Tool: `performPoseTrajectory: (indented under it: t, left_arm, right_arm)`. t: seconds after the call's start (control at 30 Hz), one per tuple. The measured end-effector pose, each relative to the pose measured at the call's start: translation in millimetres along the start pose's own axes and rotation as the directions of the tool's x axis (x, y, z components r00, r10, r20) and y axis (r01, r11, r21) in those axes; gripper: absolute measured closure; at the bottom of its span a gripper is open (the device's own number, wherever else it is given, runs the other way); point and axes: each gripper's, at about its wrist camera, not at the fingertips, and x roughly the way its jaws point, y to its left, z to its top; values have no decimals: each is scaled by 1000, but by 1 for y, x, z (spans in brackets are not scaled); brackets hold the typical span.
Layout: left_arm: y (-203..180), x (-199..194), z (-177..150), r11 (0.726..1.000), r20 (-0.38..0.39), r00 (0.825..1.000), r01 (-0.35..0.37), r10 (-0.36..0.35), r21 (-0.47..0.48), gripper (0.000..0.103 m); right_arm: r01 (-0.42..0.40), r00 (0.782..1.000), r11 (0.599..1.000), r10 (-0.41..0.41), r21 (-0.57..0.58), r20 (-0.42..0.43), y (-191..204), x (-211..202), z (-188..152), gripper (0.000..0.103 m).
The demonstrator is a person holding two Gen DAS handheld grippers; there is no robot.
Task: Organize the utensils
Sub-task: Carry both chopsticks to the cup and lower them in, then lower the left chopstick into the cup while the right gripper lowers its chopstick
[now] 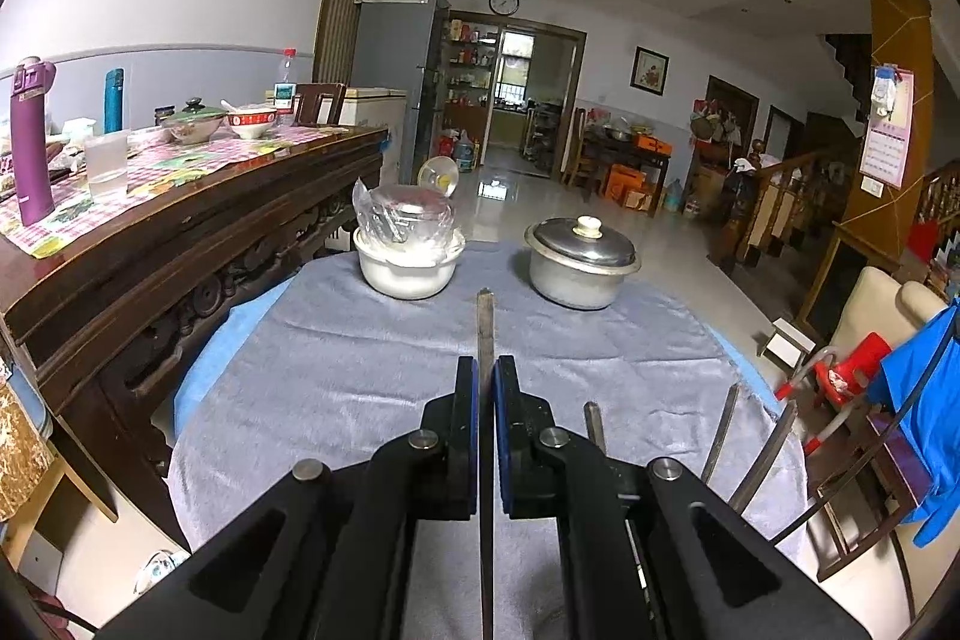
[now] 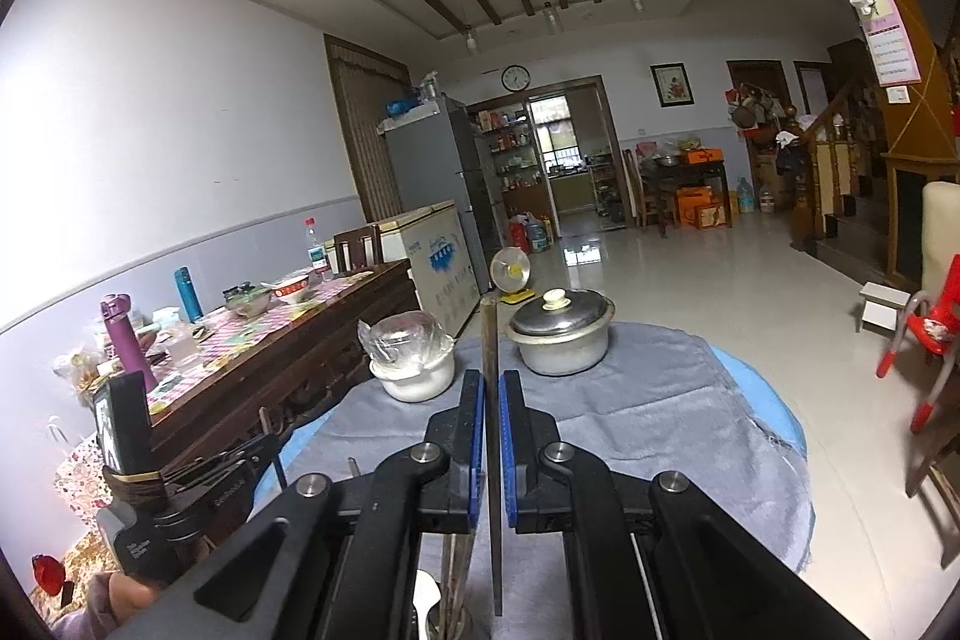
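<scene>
On the round table (image 1: 336, 400), a grey cloth (image 1: 360, 352) covers the top, with a blue edge showing beneath it on both sides, and the room beyond has a glossy tiled floor, a beamed ceiling and 1 wall clock (image 1: 503, 2). At the far edge of the cloth stand 2 vessels: 1 white pot (image 1: 408, 268) holding something wrapped in clear plastic, what exactly I cannot tell, and 1 metal pot (image 1: 576, 274) closed by a lid with a pale knob. To the left, a long dark wooden sideboard (image 1: 198, 232) carries 1 purple flask (image 1: 30, 142), 1 teal flask (image 1: 114, 100), 1 clear bottle with a red cap and 2 bowls. The left gripper (image 1: 486, 370) is pressed tight on 1 flat metal utensil handle (image 1: 485, 322) that points toward the pots. The right gripper (image 2: 493, 385) pinches 1 similar metal handle (image 2: 491, 340). In the left view, 3 more metal handles (image 1: 720, 430) stick up beside the gripper at lower right.
</scene>
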Motion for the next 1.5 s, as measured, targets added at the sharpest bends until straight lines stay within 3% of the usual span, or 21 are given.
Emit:
performPoseTrajectory:
  t: [1.37, 1.5]
  left_arm:
    - [-28, -5, 20, 998, 31, 997, 63, -64, 24, 98]
    - [-26, -3, 21, 995, 24, 995, 100, -100, -1, 98]
  right_arm:
    - [-119, 990, 992, 121, 37, -71, 15, 25, -12, 97]
    - [-121, 989, 992, 124, 42, -79, 14, 25, -15, 97]
